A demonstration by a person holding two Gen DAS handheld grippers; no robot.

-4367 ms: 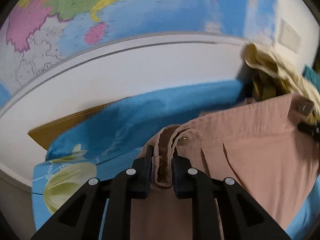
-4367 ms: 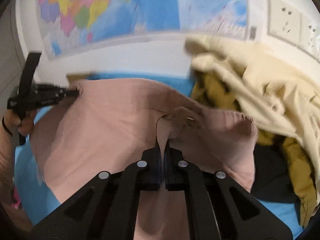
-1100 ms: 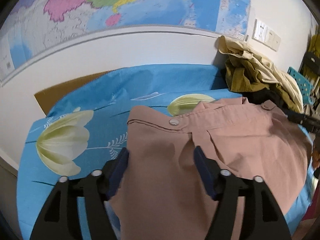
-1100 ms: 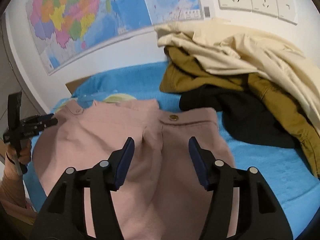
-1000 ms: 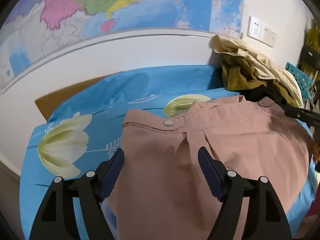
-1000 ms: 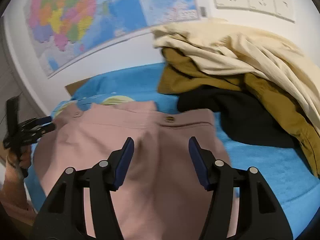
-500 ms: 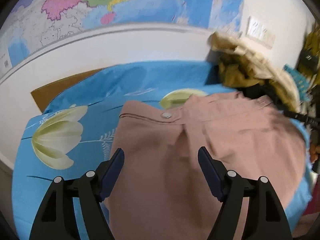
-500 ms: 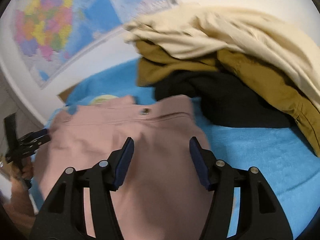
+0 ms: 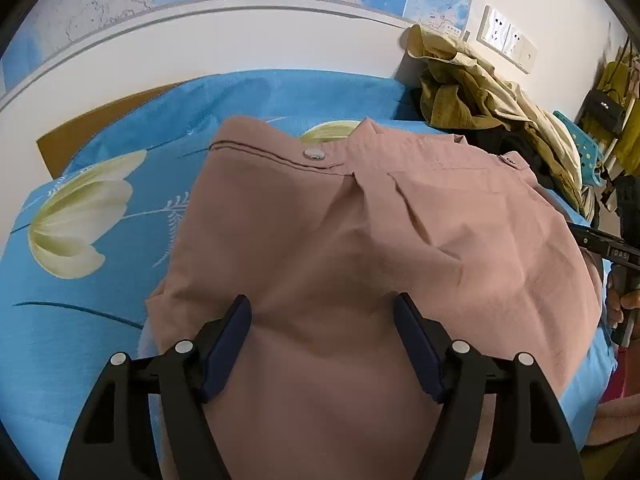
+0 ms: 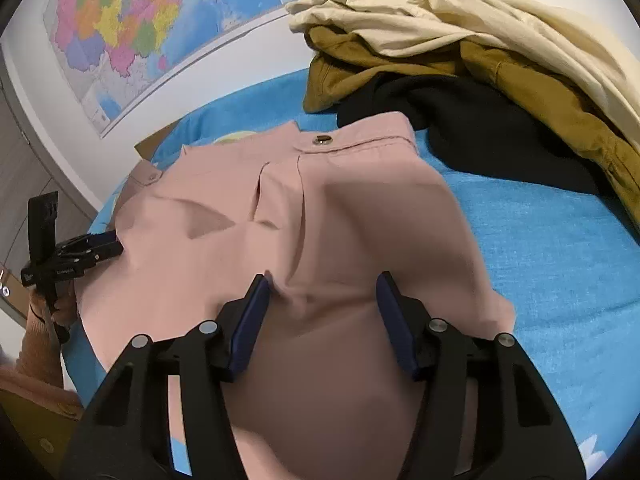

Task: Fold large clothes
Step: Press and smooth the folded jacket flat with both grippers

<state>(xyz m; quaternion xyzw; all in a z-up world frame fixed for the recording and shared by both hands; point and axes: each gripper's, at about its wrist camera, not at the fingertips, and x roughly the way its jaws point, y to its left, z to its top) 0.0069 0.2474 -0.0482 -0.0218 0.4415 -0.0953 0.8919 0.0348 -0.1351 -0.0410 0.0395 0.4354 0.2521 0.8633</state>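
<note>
Under and ahead of the fingers (image 9: 226, 344) lies the pink garment (image 9: 360, 240), a matt woven cloth, softly creased, with a shiny metal snap button (image 9: 315, 155) on its waistband. The fingers are matt black plastic with dark blue, rubbery-looking pads and small bright metal rivets (image 9: 184, 347). Beneath the garment the blue bedsheet (image 10: 560, 240) looks like a slightly fuzzy, matt fabric printed with pale flowers. Beyond the fingertips, the piled clothes (image 10: 460, 40) are matt cotton-like cloth, cream, mustard and black. The wall map (image 10: 140, 20) is smooth, faintly glossy paper.
</note>
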